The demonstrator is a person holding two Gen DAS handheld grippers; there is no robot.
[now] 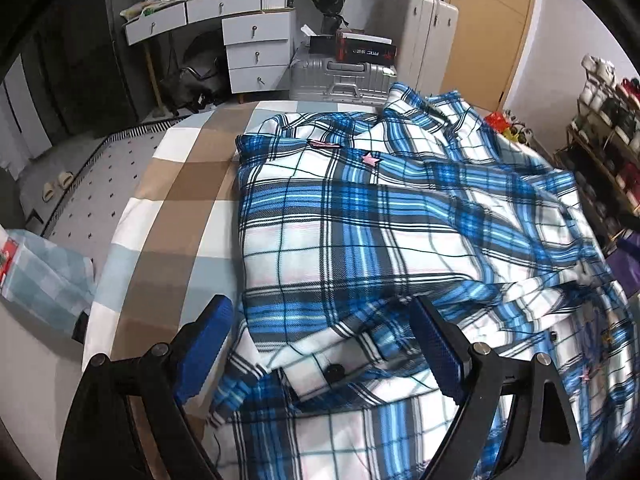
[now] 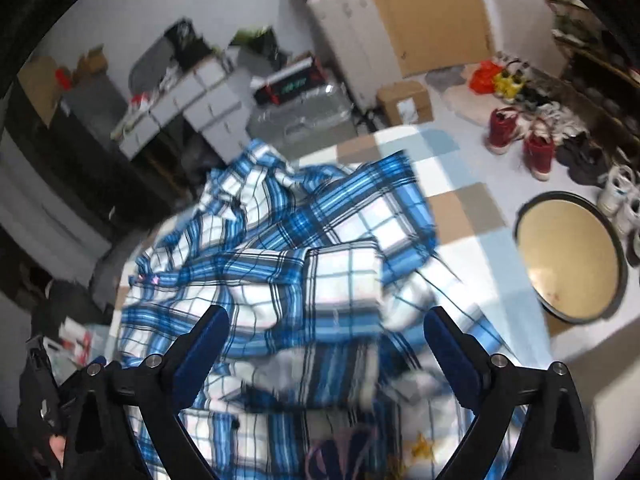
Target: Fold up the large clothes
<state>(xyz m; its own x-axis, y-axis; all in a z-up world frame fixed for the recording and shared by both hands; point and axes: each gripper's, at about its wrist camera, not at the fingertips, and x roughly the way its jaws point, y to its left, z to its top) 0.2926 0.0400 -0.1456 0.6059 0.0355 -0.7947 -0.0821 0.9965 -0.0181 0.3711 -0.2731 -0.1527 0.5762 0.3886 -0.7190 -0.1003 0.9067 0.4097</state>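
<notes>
Left gripper (image 1: 320,344): black frame with 2 blue textured pads, spread wide; nothing is pinched between them. A buttoned cuff of the shirt lies in the gap below the pads.
Left gripper pose: low over the near edge of the fabric, pointing along the bed toward the far wall.
Right gripper (image 2: 326,346): the same black and blue build, also spread wide, with loose cloth under the gap and nothing clamped. Whether its pads touch the cloth cannot be told, since this view is blurred.
Right gripper pose: above the crumpled side of the garment, tilted down at it.
Blue, white and black plaid shirt (image 1: 360,216): spread on the bed, its left part flat with a straight edge, its right part bunched in folds; a small pink star patch (image 1: 370,158) sits near the far end.
Brown, white and pale blue checked bedsheet (image 1: 176,184): under the shirt.
Silver hard-shell suitcase (image 1: 340,80): beyond the foot of the bed.
White desk with drawers (image 1: 240,32): left of the suitcase.
Round tan tray with dark rim (image 2: 570,258): on the floor right of the bed.
</notes>
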